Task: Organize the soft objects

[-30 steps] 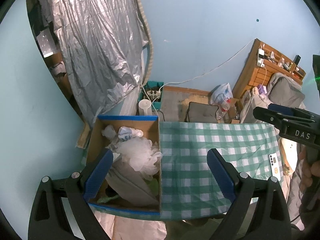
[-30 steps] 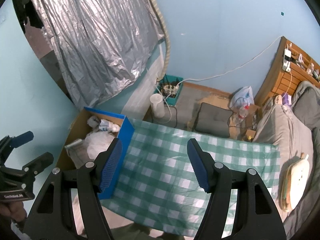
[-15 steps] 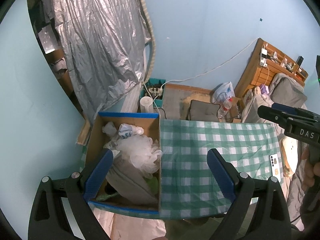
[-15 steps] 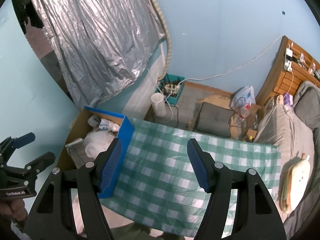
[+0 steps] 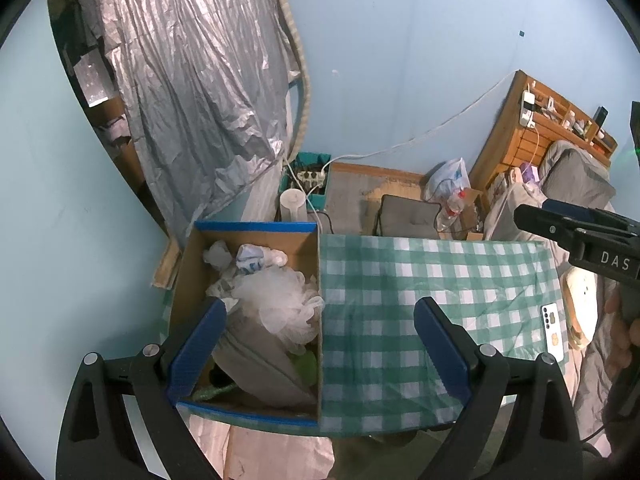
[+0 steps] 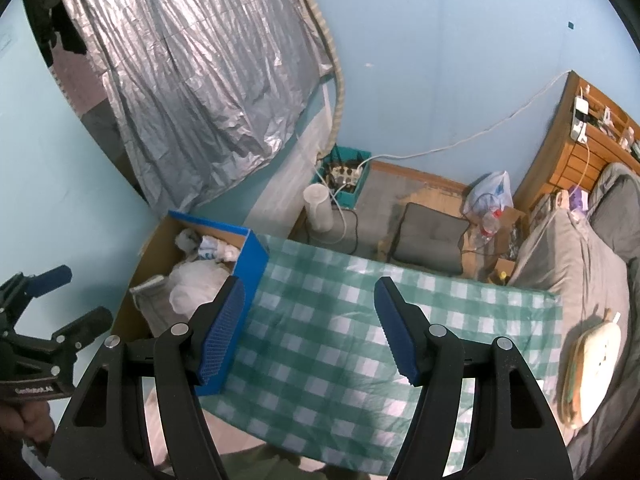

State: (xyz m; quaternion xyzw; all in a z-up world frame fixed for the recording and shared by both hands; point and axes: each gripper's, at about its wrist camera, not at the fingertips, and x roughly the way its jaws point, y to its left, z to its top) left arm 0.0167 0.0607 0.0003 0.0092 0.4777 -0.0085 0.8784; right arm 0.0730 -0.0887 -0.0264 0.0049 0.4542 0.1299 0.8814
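Note:
A blue-edged cardboard box (image 5: 256,227) stands at the left end of the table with the green checked cloth (image 5: 432,280). It holds a white mesh bath sponge (image 5: 276,304), grey cloth (image 5: 256,356), crumpled white items (image 5: 252,258) and something green. My left gripper (image 5: 320,344) is open and empty, high above the box's right side. My right gripper (image 6: 310,326) is open and empty, high above the cloth (image 6: 340,340), with the box (image 6: 248,256) to its left. Each gripper shows at the edge of the other's view.
A white phone (image 5: 554,330) lies at the cloth's right edge. A bed with grey bedding (image 6: 576,264) and a cream board (image 6: 600,356) is on the right. A grey cushion (image 6: 432,236), white cylinder (image 6: 318,208), power strip box and silver curtain (image 6: 200,80) are behind the table.
Both grippers have risen or drawn back slightly; the scene shifted a little down in the left view. Both stay open and empty.

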